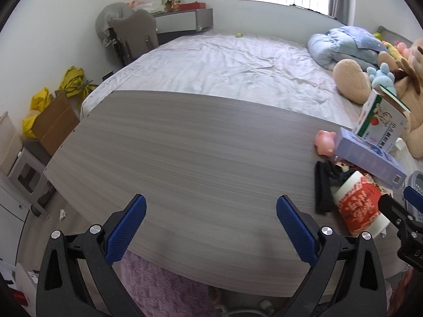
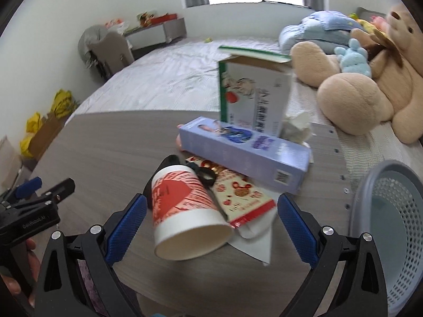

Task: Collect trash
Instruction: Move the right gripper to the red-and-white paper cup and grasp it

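A pile of trash lies on the grey wooden table [image 2: 105,153]. A red and white paper cup [image 2: 185,208] lies on its side with its mouth towards me, between the open fingers of my right gripper [image 2: 211,216]. Behind it lie a red snack wrapper [image 2: 243,195], a long lilac box [image 2: 243,150], an upright green and white carton [image 2: 251,92] and a crumpled tissue [image 2: 296,129]. A grey mesh basket [image 2: 391,224] stands at the right. My left gripper [image 1: 211,216] is open and empty over bare table [image 1: 198,158], left of the cup [image 1: 357,203].
A bed [image 1: 224,63] lies behind the table, with a big plush bear [image 2: 370,79] and a blue quilt [image 2: 317,26]. A pink toy [image 1: 325,142] and a black object [image 1: 322,190] lie by the pile. A cardboard box [image 1: 53,124] and yellow bags [image 1: 74,79] sit on the left floor.
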`<state>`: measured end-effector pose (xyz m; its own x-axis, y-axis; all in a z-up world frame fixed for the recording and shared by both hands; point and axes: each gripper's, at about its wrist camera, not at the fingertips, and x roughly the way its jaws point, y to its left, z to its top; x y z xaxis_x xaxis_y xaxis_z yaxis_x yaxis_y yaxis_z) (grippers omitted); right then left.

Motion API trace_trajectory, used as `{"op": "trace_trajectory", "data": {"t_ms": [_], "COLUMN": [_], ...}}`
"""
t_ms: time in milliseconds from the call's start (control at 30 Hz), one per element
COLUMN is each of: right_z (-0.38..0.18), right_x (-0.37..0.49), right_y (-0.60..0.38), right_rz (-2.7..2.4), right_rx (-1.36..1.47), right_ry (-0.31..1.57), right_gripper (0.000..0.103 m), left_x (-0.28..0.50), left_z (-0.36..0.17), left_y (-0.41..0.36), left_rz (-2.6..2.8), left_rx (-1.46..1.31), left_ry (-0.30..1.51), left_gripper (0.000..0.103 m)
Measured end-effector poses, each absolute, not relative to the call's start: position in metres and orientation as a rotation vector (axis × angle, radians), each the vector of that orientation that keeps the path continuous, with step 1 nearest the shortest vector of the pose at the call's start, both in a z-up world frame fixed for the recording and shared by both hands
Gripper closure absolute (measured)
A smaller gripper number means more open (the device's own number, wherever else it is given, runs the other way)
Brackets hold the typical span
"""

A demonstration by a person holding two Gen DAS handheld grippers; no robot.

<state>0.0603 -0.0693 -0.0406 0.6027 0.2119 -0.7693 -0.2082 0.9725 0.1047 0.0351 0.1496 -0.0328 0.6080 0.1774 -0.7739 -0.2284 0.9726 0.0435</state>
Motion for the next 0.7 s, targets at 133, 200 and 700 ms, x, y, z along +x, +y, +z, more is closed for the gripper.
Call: {"op": "trace_trajectory", "data": {"t_ms": [133, 200, 700], "right_z": [-0.054, -0.057, -0.071], "right_x": [0.077, 0.082, 0.068], "right_y": [-0.053, -0.048, -0.039], "right_rz": [0.229, 0.226, 0.209], "right_rx": [-0.052, -0.062, -0.122], "right_ry": [0.955, 0.973, 0.995], "right_gripper": [0.009, 0.009, 0.030], "left_x": [0.037, 0.037, 0.042], "left_z": [-0.037, -0.039, -0.047], "left_y": [0.162, 0.165, 0.158], "left_rz": [0.243, 0.240, 0.188], "left_rx": [-0.073, -0.081, -0.081], "left_ry": [0.893, 0.896, 0.919], "left_gripper": [0.006, 0.006, 0.006]}}
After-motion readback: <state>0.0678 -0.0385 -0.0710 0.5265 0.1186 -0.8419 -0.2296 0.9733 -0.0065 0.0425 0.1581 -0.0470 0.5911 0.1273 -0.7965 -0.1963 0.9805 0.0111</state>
